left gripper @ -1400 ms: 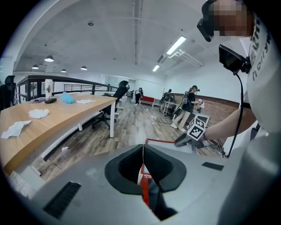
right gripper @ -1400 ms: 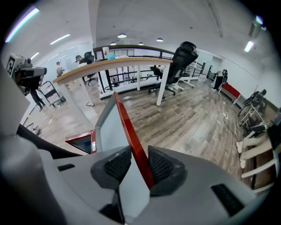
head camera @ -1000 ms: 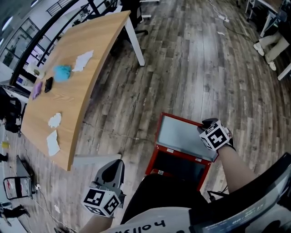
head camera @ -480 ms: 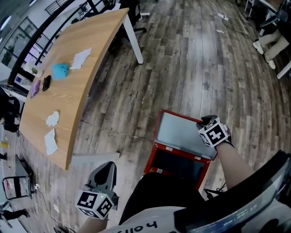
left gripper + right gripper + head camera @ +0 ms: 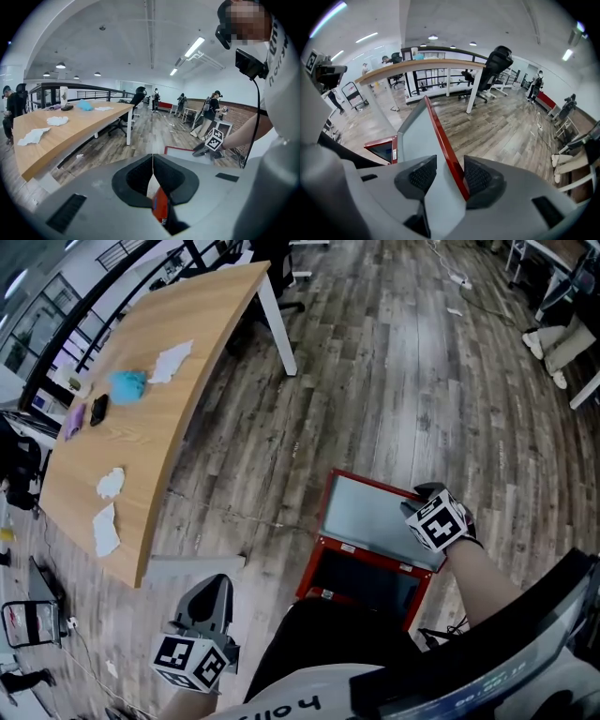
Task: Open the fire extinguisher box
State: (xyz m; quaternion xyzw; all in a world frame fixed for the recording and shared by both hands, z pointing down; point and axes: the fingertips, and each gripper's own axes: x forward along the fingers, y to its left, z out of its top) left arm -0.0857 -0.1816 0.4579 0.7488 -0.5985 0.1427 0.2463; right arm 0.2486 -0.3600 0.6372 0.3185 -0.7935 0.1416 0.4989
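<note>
Right gripper (image 5: 445, 174) at the rim of the raised lid (image 5: 368, 515), jaws opening; fire extinguisher box (image 5: 313, 570) stands open on the floor (image 5: 403, 381).
The lid's red edge stands between the right gripper's pads, close against the right pad, with a gap showing on the grey-panel side. The lid is tilted up and away from the red box body. The box interior is dark: contents cannot be made out, and its near part is hidden by the person's body. Left gripper (image 5: 152, 177) is closed, jaws meeting with nothing between them, held low and well left of the box. The wooden surface (image 5: 159, 381) beyond carries crumpled paper (image 5: 111, 483) and a blue object (image 5: 128, 385).
</note>
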